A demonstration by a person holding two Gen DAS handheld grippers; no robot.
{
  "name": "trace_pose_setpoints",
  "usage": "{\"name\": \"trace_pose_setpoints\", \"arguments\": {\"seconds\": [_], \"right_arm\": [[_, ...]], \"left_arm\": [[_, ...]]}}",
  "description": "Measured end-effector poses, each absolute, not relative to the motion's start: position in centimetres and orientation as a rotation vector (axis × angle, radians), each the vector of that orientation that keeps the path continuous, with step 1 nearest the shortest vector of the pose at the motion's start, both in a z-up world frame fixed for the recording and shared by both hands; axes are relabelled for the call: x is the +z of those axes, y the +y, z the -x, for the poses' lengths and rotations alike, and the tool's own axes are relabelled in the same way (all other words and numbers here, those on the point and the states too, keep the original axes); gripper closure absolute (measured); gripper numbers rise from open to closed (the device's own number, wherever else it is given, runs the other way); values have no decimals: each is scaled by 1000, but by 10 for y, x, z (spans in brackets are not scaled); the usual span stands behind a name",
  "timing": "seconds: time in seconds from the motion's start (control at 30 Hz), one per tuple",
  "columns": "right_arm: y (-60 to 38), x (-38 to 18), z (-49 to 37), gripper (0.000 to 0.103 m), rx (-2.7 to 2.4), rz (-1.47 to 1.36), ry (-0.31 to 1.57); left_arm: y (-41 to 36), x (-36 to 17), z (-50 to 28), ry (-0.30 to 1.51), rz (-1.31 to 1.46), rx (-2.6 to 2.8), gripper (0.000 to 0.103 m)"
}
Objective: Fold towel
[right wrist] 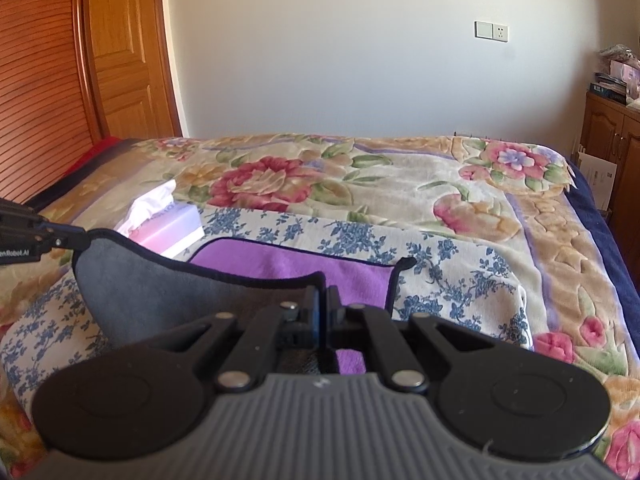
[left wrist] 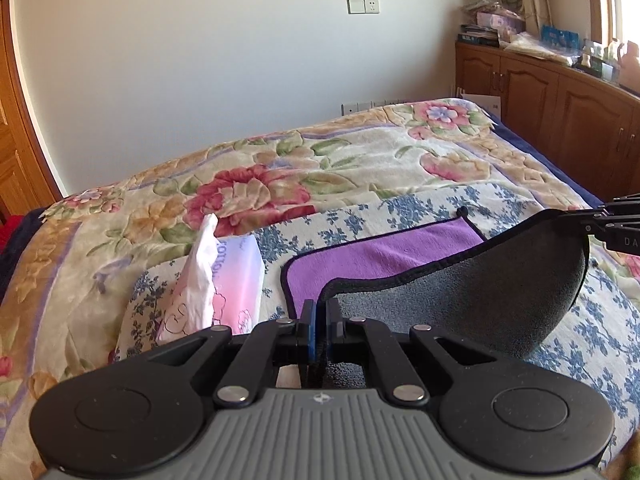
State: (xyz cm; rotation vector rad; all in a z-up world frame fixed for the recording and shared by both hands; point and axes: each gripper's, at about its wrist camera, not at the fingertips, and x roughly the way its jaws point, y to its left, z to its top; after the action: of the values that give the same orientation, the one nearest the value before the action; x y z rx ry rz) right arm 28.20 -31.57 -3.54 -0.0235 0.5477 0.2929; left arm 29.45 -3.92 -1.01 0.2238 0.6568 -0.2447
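A towel, purple (left wrist: 380,256) on one face and grey (left wrist: 480,292) on the other with dark trim, lies on a blue-flowered cloth (left wrist: 420,204) on the bed. Its near edge is lifted, grey side showing. My left gripper (left wrist: 320,308) is shut on the near left corner. My right gripper (right wrist: 323,296) is shut on the near right corner, and also shows at the right edge of the left wrist view (left wrist: 592,222). In the right wrist view the grey flap (right wrist: 168,292) hangs between both grippers over the purple part (right wrist: 304,264); the left gripper (right wrist: 66,240) is at the far left.
A pink tissue box (left wrist: 236,276) with a tissue sticking out stands left of the towel, also in the right wrist view (right wrist: 168,228). A floral blanket (left wrist: 280,176) covers the bed. Wooden cabinets (left wrist: 560,100) stand at right, a wooden door (right wrist: 120,48) at left.
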Motion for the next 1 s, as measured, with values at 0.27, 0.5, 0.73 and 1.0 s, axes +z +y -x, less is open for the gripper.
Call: {"name": "trace_pose_setpoints", "arguments": {"seconds": [0.27, 0.5, 0.73, 1.0], "right_arm": [[-316, -36, -295, 99, 293, 31, 540], [-317, -39, -307, 99, 293, 42, 541], [-319, -40, -318, 99, 291, 49, 537], [-323, -44, -332, 99, 288, 50, 530]], "left_arm": [[-39, -11, -309, 661, -228, -244, 98], [-40, -14, -322, 665, -230, -244, 98], [-42, -13, -337, 664, -232, -239, 98], [-48, -14, -354, 653, -239, -239, 98]]}}
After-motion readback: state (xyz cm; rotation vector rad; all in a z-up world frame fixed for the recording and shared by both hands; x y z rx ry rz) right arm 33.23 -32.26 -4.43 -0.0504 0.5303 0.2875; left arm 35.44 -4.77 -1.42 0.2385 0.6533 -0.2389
